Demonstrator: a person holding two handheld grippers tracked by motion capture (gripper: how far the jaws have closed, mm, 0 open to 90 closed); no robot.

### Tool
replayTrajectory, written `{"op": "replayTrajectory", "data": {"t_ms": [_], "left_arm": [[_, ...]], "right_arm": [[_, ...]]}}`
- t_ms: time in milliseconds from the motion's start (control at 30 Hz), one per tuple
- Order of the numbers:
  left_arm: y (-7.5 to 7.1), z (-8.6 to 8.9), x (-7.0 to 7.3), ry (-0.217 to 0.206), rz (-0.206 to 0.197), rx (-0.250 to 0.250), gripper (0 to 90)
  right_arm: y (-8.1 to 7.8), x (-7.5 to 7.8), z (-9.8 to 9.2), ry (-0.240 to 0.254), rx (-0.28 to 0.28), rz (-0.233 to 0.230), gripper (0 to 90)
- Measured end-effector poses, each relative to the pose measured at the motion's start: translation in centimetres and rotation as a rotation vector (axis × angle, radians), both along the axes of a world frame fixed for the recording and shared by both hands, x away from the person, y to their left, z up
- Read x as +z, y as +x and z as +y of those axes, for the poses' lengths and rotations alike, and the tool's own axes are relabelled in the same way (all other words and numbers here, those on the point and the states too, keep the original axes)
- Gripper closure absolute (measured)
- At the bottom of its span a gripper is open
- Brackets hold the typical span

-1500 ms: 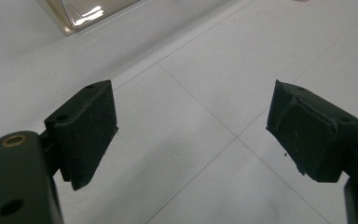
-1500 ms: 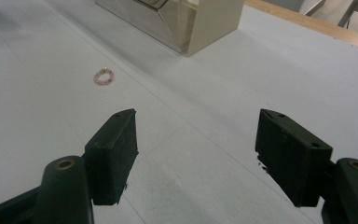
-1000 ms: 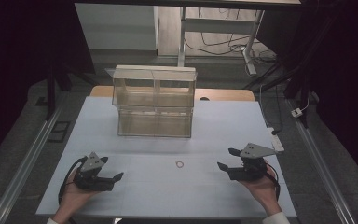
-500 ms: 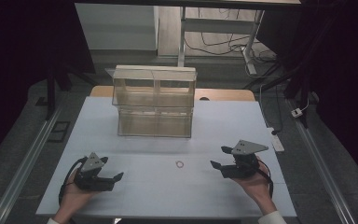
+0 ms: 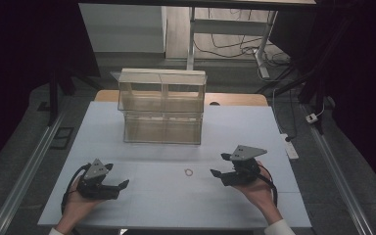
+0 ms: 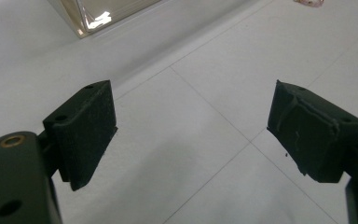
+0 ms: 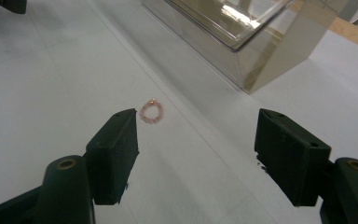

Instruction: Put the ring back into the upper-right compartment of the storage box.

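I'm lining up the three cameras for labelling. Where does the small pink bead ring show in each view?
High view: the pink bead ring lies on the white table, left of the right hand-held gripper.
Left gripper view: at the top right edge, partly cut off.
Right gripper view: just beyond its left jaw.
Shared landmark: the clear plastic organiser, behind the ring in every view.

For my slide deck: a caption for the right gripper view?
Open right gripper facing a small pink bead ring near a clear box.
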State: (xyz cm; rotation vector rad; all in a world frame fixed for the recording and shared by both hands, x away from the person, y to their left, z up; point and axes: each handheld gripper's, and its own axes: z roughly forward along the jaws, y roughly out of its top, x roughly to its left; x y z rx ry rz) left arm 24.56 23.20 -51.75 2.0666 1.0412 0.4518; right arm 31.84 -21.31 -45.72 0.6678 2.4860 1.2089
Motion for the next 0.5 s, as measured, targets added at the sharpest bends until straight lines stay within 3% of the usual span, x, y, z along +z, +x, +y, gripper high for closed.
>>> {"op": "replayTrajectory", "data": {"t_ms": [233, 500], "left_arm": [[0.1, 0.0, 0.1, 0.0, 0.001, 0.001, 15.2], [0.1, 0.0, 0.0, 0.005, 0.004, -0.003, 15.4]], "right_arm": [[0.6, 0.7, 2.3, -0.022, 0.038, 0.017, 30.3], [1.2, 0.5, 4.2, -0.032, 0.066, 0.044, 31.0]]}}
